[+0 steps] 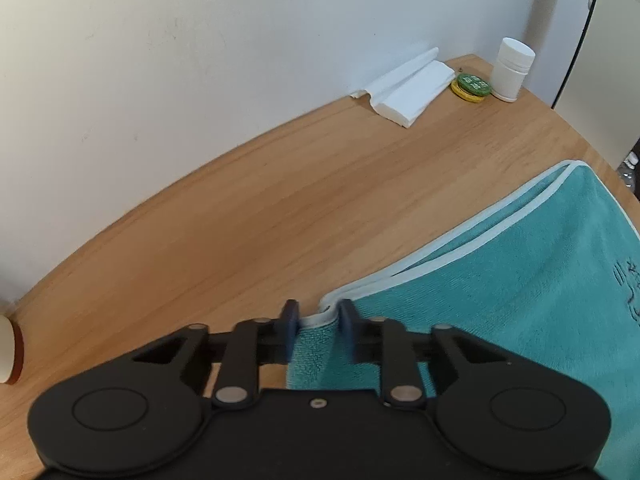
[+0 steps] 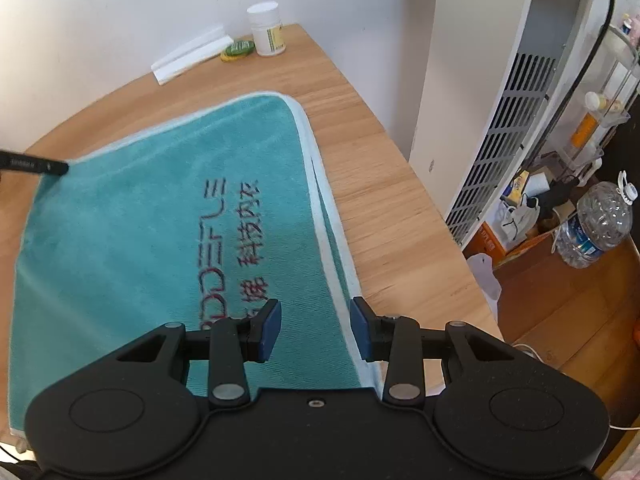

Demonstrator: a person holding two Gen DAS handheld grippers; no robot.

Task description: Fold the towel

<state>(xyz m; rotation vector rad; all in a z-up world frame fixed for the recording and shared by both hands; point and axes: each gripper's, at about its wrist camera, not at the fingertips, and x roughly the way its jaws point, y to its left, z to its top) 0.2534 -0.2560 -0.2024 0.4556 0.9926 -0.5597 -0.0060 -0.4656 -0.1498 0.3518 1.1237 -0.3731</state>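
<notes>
1. Left gripper: jaws part-way spread, straddling the white-piped corner of the teal towel; the fabric sits in the gap with clearance on both sides, so unclamped, not pinching.
2. Right gripper: jaws wide apart, poised over the towel's near right hem, gripping nothing.
3. Towel lying flat on the wooden table, already doubled, two piped edges stacked along its border, lettering facing up.
4. Likely handling: light, limp plush, no stiffness, prone to sagging and to layers sliding apart; not fragile.
5. Best hold: both stacked hems pinched together at the corners, right on the piping.
6. Table's right edge close beside the hem, with a drop to floor clutter and a water bottle.
7. Open wood beyond the towel; folded white paper, green tin and white pill bottle well apart against the wall.
</notes>
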